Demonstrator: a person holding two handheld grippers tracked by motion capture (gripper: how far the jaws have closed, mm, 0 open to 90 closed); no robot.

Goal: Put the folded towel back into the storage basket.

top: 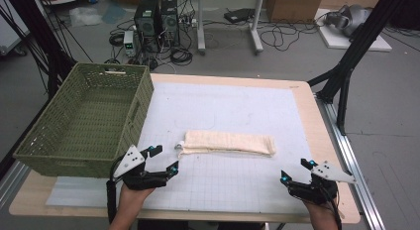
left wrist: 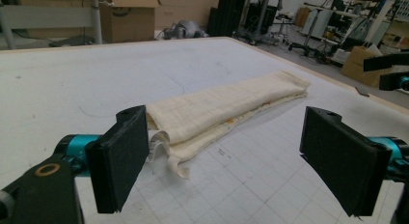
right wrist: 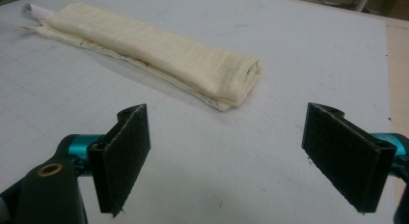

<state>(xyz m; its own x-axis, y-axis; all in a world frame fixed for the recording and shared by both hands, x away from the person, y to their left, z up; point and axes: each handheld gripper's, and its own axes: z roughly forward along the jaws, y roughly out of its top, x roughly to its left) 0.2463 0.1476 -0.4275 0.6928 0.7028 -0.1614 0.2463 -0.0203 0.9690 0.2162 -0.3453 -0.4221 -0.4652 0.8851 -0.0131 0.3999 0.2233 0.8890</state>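
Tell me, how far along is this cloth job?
The cream cloth already lies folded into a long strip on the white mat. Nothing is in hand: the left hand-held gripper and right hand-held gripper are open, short of its two ends. Grasping it is left, perhaps for the green basket, which holds nothing.

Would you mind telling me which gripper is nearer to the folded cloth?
Left. The left gripper sits open just short of the folded cloth at its left end; the right gripper waits open farther off, beyond its right end.

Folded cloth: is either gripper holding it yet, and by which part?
Nothing is held. The left gripper and right gripper are both open, short of the folded cloth on the mat.
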